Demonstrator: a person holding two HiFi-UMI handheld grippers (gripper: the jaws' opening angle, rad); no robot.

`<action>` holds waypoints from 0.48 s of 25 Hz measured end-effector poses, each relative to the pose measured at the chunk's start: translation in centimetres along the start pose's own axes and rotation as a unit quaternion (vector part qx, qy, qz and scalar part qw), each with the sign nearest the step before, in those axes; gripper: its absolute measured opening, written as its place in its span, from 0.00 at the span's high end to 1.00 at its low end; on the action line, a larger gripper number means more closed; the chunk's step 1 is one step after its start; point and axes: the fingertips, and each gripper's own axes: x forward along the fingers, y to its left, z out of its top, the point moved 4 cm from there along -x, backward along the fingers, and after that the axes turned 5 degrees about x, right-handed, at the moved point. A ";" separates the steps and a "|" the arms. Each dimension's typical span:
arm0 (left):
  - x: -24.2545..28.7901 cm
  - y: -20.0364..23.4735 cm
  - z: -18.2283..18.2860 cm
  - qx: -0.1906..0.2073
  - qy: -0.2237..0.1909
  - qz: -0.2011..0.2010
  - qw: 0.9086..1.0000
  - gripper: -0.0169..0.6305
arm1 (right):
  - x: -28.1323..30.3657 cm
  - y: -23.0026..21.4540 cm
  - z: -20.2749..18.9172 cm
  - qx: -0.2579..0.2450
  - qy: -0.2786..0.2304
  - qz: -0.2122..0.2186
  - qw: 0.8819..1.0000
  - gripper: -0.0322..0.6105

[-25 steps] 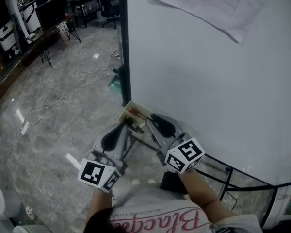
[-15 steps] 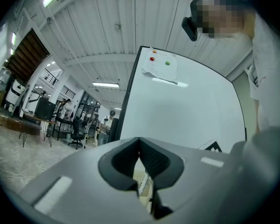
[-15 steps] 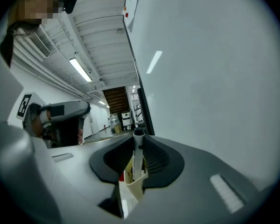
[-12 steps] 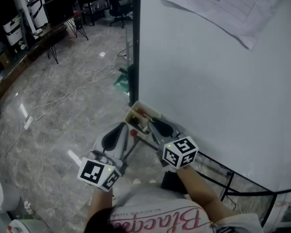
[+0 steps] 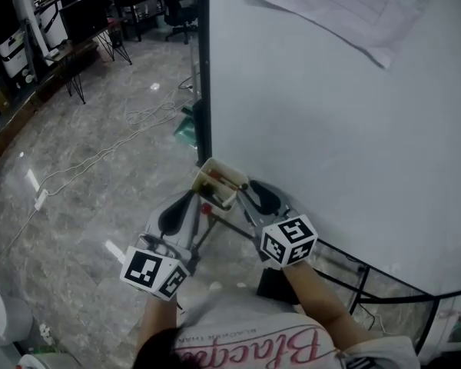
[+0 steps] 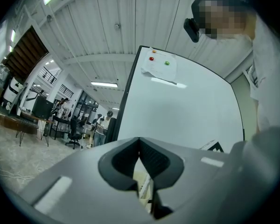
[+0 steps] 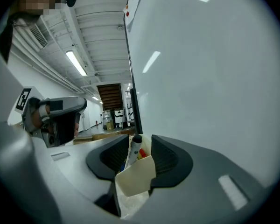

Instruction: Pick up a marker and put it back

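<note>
A cream card holder (image 5: 217,181) hangs at the whiteboard's (image 5: 330,129) lower left corner with markers in it. My right gripper (image 5: 243,188) points into it from the right. In the right gripper view a marker with a black cap (image 7: 134,149) stands in the holder (image 7: 137,176) between the jaws of the right gripper (image 7: 140,139). These jaws have just been opening, and the pads stand clear of the marker. My left gripper (image 5: 194,201) waits just left of the holder. Its jaws meet at the tips, with nothing between them (image 6: 139,141).
A sheet of paper (image 5: 330,10) is pinned high on the board. Black stand tubes (image 5: 346,275) run under the board at the right. Cables (image 5: 138,118) trail across the marble floor, with desks and chairs (image 5: 77,21) at the far left.
The right gripper has dipped a little toward the holder, and the marker now stands in it. The left gripper has stayed where it was.
</note>
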 end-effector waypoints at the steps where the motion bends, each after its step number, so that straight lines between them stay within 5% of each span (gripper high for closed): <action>1: 0.1 -0.1 -0.1 -0.001 0.000 -0.002 1.000 0.97 | -0.5 -0.1 0.6 -0.003 -0.008 -0.004 1.000 0.74; 5: 0.2 -0.5 -0.2 -0.002 0.000 -0.007 1.000 0.97 | -3.0 0.5 3.9 -0.027 -0.053 -0.007 0.998 0.75; 12: 0.2 -1.4 0.4 0.000 -0.008 -0.011 1.000 0.98 | -7.6 3.2 8.5 -0.060 -0.122 0.011 0.991 0.95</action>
